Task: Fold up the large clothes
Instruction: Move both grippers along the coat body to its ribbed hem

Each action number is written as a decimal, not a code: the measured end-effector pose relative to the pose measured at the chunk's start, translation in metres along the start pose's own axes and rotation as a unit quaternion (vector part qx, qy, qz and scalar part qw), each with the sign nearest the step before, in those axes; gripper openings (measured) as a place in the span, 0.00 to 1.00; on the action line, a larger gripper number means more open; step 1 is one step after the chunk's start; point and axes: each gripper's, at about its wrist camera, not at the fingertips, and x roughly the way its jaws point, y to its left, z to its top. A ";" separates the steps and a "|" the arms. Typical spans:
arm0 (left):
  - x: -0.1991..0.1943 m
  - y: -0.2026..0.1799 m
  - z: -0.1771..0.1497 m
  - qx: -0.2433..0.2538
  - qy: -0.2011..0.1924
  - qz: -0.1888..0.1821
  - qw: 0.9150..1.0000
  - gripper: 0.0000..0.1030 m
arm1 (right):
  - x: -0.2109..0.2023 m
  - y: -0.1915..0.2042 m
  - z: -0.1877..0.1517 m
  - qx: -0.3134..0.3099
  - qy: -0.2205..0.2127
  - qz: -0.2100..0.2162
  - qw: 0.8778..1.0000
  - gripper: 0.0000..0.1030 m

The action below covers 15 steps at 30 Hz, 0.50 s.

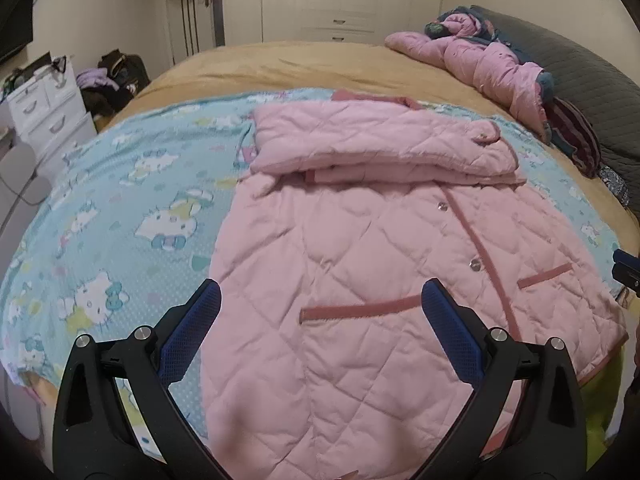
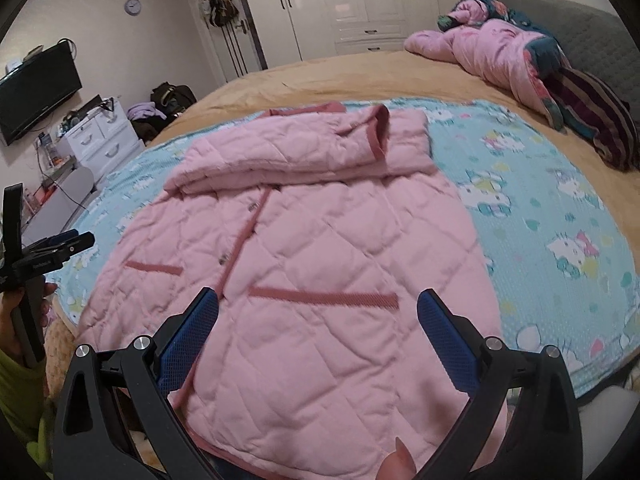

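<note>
Left wrist view first. Pink quilted jacket [image 1: 360, 264] spread front-up on a blue cartoon-print sheet [image 1: 120, 208], itself laid over a tan bedspread [image 1: 280, 64], probably to give a flat, clean folding surface. Sleeves already doubled across the chest near the collar, forming a padded band [image 1: 376, 144] at the far end (a sensible first step, narrowing the garment into a rectangle). Left gripper [image 1: 320, 320] hovering over the near hem, jaws spread wide, nothing between the blue pads [image 1: 192, 336]; released, then, and apparently poised for the hem. Tip of the right gripper just visible at the far right edge. A second pink padded garment [image 1: 480, 60] heaped well apart by the grey headboard [image 1: 592, 80], likely waiting its turn.

Now the right wrist view. Same jacket, seen from the other side, pocket trims [image 2: 324, 296] and the snap placket running up the middle. Right gripper [image 2: 318, 320] likewise wide apart and empty above the hem, a fingertip [image 2: 398, 464] showing at the bottom edge. Left gripper seen at the left edge, side-on, beside the jacket's corner; openness hard to judge from this angle. Both tools at the near edge, one per side: a likely setup for lifting the hem toward the collar.
</note>
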 end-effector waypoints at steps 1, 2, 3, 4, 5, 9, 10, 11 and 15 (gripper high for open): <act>0.001 0.001 -0.001 -0.001 0.003 0.001 1.000 0.91 | 0.001 -0.003 -0.003 0.003 0.004 -0.002 1.000 0.96; 0.003 0.002 -0.003 -0.001 0.007 0.004 1.000 0.91 | 0.002 -0.005 -0.005 0.004 0.007 -0.004 1.000 0.96; 0.005 0.003 -0.005 -0.001 0.009 0.005 1.000 0.91 | 0.004 -0.007 -0.008 0.004 0.011 -0.007 1.000 0.96; 0.007 0.004 -0.007 0.000 0.013 0.005 1.000 0.91 | 0.004 -0.009 -0.010 0.004 0.014 -0.008 1.000 0.96; 0.009 0.005 -0.009 0.001 0.018 0.005 1.000 0.91 | 0.005 -0.011 -0.013 0.005 0.018 -0.010 1.000 0.96; 0.017 0.008 -0.020 0.007 0.037 0.009 0.999 0.91 | 0.008 -0.019 -0.022 0.007 0.032 -0.016 0.999 0.96; 0.018 0.010 -0.023 0.008 0.040 0.010 0.999 0.91 | 0.009 -0.022 -0.024 0.007 0.037 -0.019 0.999 0.96; 0.019 0.011 -0.026 0.009 0.041 0.010 0.999 0.91 | 0.010 -0.024 -0.027 0.008 0.041 -0.022 0.999 0.96; 0.021 0.028 -0.041 0.011 0.049 0.014 0.999 0.91 | 0.013 -0.034 -0.038 0.009 0.059 -0.032 0.998 0.96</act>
